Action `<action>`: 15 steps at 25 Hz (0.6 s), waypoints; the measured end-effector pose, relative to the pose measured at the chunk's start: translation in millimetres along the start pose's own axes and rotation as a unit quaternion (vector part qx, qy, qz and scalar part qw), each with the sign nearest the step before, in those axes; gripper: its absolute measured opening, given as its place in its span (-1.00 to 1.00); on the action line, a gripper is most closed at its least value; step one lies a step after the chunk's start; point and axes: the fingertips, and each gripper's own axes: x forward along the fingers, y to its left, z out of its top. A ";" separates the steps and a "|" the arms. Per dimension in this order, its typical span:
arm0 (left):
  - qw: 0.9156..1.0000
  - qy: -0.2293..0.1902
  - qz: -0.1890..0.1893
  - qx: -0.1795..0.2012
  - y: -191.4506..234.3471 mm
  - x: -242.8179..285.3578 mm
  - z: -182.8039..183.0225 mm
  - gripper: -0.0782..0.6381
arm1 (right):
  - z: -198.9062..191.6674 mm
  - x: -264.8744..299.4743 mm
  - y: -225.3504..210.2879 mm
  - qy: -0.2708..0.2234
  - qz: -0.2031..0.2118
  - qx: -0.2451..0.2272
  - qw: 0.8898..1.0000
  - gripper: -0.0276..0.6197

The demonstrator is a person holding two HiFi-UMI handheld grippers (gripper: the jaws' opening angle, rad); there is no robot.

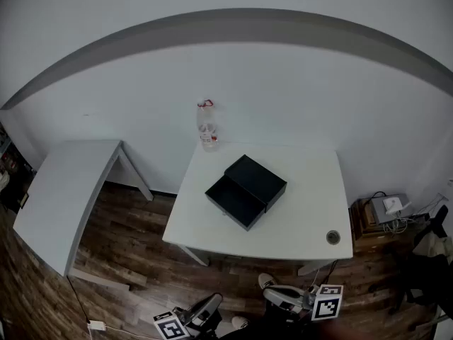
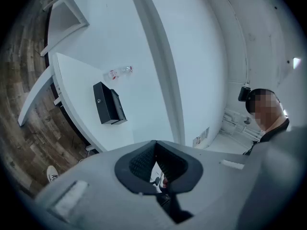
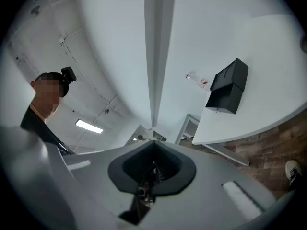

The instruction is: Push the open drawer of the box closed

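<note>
Since the drawer (image 1: pixel 233 202) is pulled out of the black box (image 1: pixel 256 177) toward the front-left, the box is plainly open, sitting at an angle around the middle of the white table (image 1: pixel 304 211). Inside the drawer it's just dark, so I can't tell if anything's in it. A clear bottle (image 1: pixel 206 125) with a red label stands upright at the back edge of the table, well apart from the box; can't tell what's in it either. A small round fitting (image 1: pixel 333 237) sits near the front-right corner.

Both grippers are down low, well short of the table. The left gripper (image 2: pixel 155 145) has its jaws pressed together with nothing between them, and same goes for the right gripper (image 3: pixel 153 145). In the head view they're partly cut off by the bottom edge, so mostly only their marker cubes (image 1: pixel 327 302) show. A second table (image 1: pixel 64 190) stands off to the left on the wooden floor (image 1: pixel 134 261).
</note>
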 end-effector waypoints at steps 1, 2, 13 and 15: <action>1.000 -0.001 -0.001 0.000 -0.3 0.2 0.2 -0.78 | 0.3 0.0 0.1 0.001 0.000 0.000 1.000 -0.91; 1.000 -0.002 -0.002 0.000 -0.5 0.5 0.3 -0.78 | 0.6 0.0 0.3 0.001 0.000 -0.001 1.000 -0.91; 1.000 0.005 0.003 0.004 4.1 -0.9 -4.5 -0.78 | 2.0 -2.5 0.2 0.003 0.000 -0.002 1.000 -0.91; 1.000 0.007 0.000 0.005 2.3 0.3 -4.5 -0.78 | 3.6 -2.6 0.2 0.001 0.002 -0.002 1.000 -0.90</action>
